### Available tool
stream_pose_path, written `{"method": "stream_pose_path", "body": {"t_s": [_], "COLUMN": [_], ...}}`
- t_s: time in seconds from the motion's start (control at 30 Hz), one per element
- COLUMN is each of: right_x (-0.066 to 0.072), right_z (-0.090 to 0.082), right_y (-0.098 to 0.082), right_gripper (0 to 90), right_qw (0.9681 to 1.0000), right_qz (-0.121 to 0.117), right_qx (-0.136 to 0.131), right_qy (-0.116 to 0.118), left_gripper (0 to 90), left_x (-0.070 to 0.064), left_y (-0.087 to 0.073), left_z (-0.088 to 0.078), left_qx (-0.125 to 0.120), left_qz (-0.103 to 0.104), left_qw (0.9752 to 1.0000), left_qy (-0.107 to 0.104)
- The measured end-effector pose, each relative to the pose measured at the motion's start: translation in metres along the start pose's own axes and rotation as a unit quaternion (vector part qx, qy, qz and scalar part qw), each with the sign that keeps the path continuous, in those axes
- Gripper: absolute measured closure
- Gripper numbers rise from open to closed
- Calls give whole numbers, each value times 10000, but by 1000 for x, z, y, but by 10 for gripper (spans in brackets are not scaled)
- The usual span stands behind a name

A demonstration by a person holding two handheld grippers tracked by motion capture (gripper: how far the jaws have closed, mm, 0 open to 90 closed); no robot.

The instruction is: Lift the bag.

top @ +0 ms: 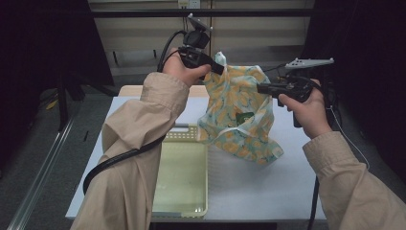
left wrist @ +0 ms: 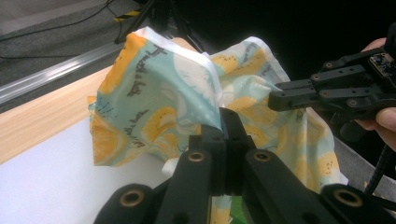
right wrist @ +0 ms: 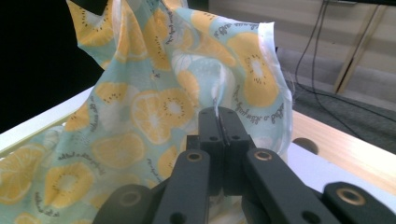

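The high view is taken from above the person's side of the white table [top: 268, 187], facing forward and down; both forearms enter from six o'clock. The left gripper view is set close behind the left gripper [left wrist: 227, 122], looking along its jaws, with the right gripper [left wrist: 280, 95] seen at three o'clock. The right gripper view is set just as near behind the right gripper [right wrist: 218, 117]. The fruit-print cloth [top: 239, 108] [left wrist: 159, 98] [right wrist: 154, 107] is shared by all three views.
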State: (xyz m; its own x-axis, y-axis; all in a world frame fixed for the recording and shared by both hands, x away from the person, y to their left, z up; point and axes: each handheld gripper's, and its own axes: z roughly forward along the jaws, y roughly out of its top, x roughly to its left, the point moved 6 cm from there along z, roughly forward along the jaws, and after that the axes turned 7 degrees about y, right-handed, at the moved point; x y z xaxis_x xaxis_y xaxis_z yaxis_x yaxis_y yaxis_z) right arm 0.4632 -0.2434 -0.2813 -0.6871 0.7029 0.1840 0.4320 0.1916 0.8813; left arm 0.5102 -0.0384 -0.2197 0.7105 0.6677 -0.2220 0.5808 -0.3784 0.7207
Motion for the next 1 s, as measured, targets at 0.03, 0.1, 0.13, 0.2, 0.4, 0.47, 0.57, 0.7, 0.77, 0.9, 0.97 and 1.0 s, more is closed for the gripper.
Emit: {"method": "stream_pose_path", "body": {"t_s": [0.03, 0.1, 0.13, 0.2, 0.4, 0.47, 0.57, 0.7, 0.77, 0.9, 0.97, 1.0], "right_x": [2, 4, 5, 7, 14, 17, 20, 25, 26, 28, 29, 29], "right_z": [3, 7, 9, 13, 22, 25, 30, 35, 36, 38, 38, 39], "right_y": [-1, -3, -4, -8, -16, -19, -23, -28, -29, -30, -31, -32], "right_gripper": [900, 899, 899, 899, 897, 897, 896, 895, 894, 892, 889, 887], "right_qw": [10000, 10000, 10000, 9999, 9997, 9995, 9993, 9990, 9990, 9989, 9988, 9988], "right_qz": [-14, -10, -14, 22, 5, 4, 1, -1, -5, 25, 26, 42], "right_qx": [17, 30, 41, 70, 100, 124, 159, 217, 210, 207, 214, 203], "right_qy": [13, 55, 75, 126, 241, 283, 326, 381, 398, 419, 438, 436], "left_gripper": [900, 900, 900, 900, 900, 900, 900, 900, 900, 900, 900, 900], "left_x": [1, 4, 6, 9, 14, 14, 16, 20, 23, 28, 30, 32], "left_y": [-2, -6, -9, -12, -25, -30, -37, -44, -47, -53, -57, -59], "left_z": [-1, -1, -1, -1, -1, 0, 0, -1, -2, -4, -5, -5], "left_qx": [6, 25, 34, 37, 99, 125, 178, 224, 252, 229, 192, 183], "left_qz": [-15, -55, -59, -102, -148, -111, -120, -97, -31, 38, 34, 15], "left_qw": [10000, 10000, 10000, 9999, 9998, 9998, 9997, 9997, 9997, 9997, 9998, 9998], "left_qy": [-8, -5, -14, -4, -35, -69, -74, -31, 0, 56, 84, 72]}}
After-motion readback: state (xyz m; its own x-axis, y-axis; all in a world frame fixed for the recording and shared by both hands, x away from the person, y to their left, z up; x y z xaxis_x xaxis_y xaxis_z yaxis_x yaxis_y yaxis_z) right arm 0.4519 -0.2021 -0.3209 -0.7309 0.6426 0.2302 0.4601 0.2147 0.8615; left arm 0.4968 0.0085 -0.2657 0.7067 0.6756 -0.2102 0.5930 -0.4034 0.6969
